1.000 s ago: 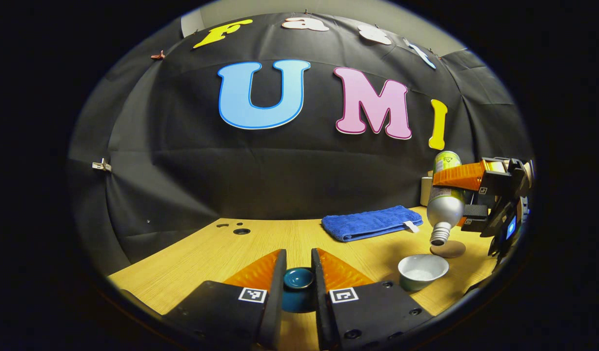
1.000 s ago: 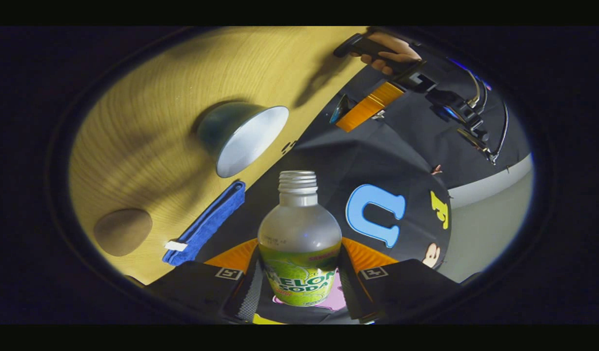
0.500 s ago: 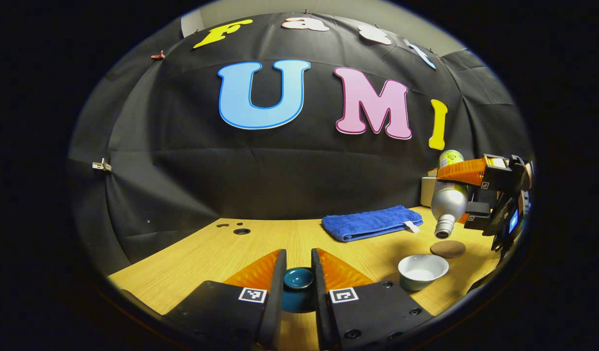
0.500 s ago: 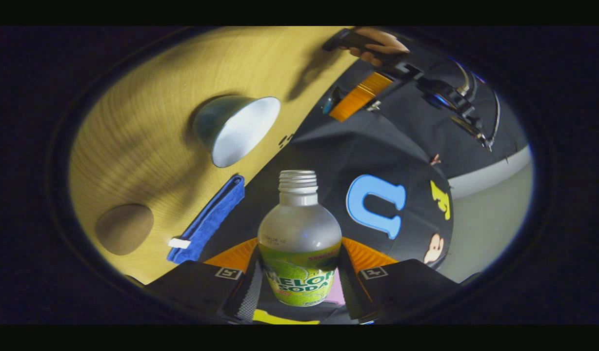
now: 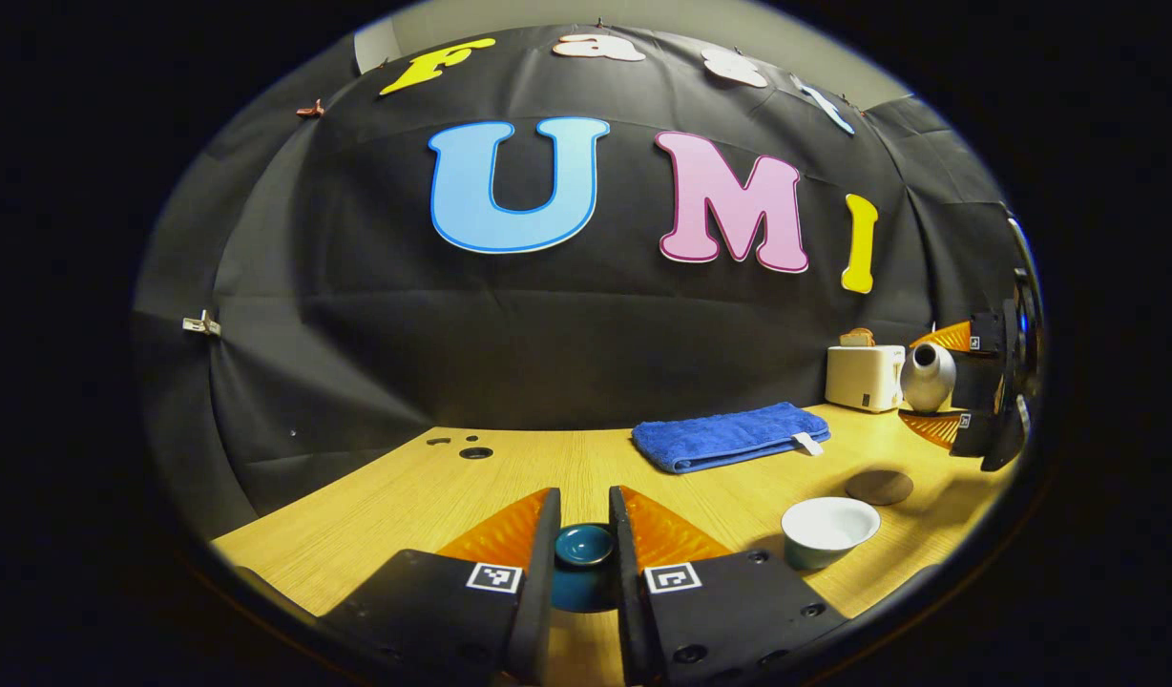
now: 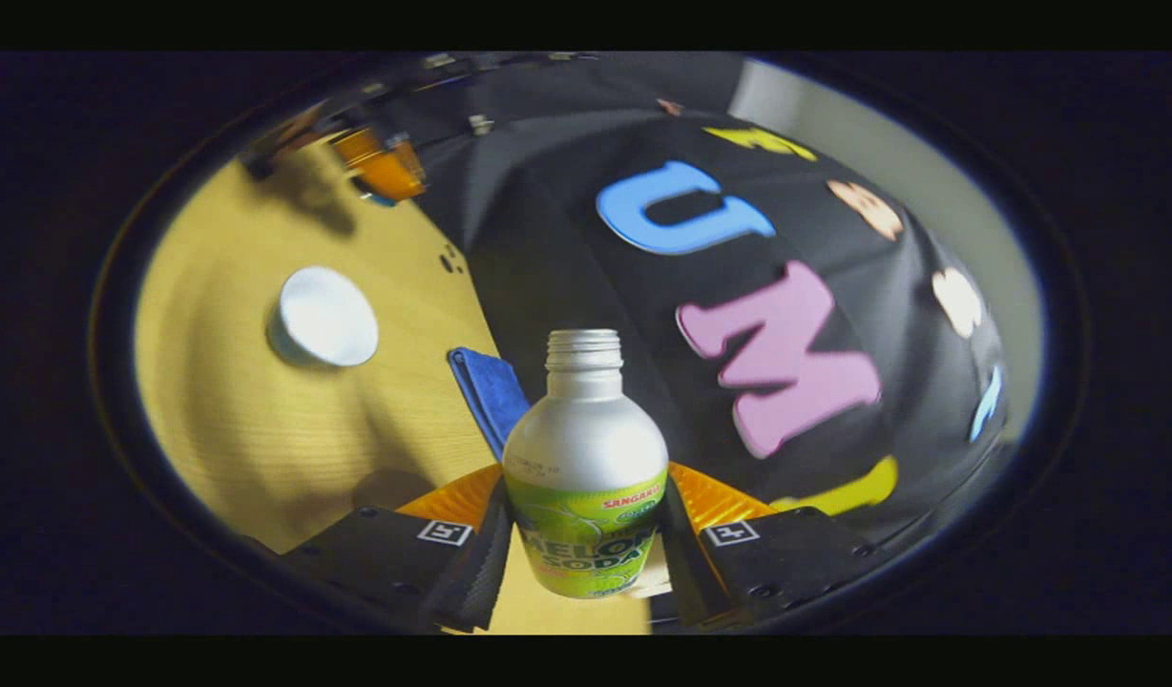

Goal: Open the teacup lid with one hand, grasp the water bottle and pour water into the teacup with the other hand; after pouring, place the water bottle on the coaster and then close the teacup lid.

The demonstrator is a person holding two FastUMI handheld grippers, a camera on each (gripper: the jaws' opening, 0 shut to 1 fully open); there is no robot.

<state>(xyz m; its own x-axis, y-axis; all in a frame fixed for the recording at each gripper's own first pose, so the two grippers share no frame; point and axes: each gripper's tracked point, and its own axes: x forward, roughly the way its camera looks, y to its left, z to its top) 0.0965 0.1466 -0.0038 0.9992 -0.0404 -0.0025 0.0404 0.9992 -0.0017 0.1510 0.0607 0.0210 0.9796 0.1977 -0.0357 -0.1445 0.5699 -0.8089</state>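
- Left gripper (image 5: pixel 584 563): mine, low over the table (image 5: pixel 405 496), both fingers clamped on the dark blue teacup lid (image 5: pixel 584 546); unmoved over the last second
- Blue towel (image 5: pixel 724 436): ahead and right of that gripper, flat by the back wall, unchanged
- Teacup (image 5: pixel 829 528): open, white inside, right of my left gripper; whether it holds water I cannot tell
- Coaster (image 5: pixel 878 487): just beyond the teacup, bare
- Toaster (image 5: pixel 863 378): far right, background
- Water bottle (image 6: pixel 586 477): clamped in my right gripper (image 6: pixel 586 549); a second ago mouth-down over the teacup, now swung back off it
- Judgement: pouring done; bottle goes to coaster next, then lid
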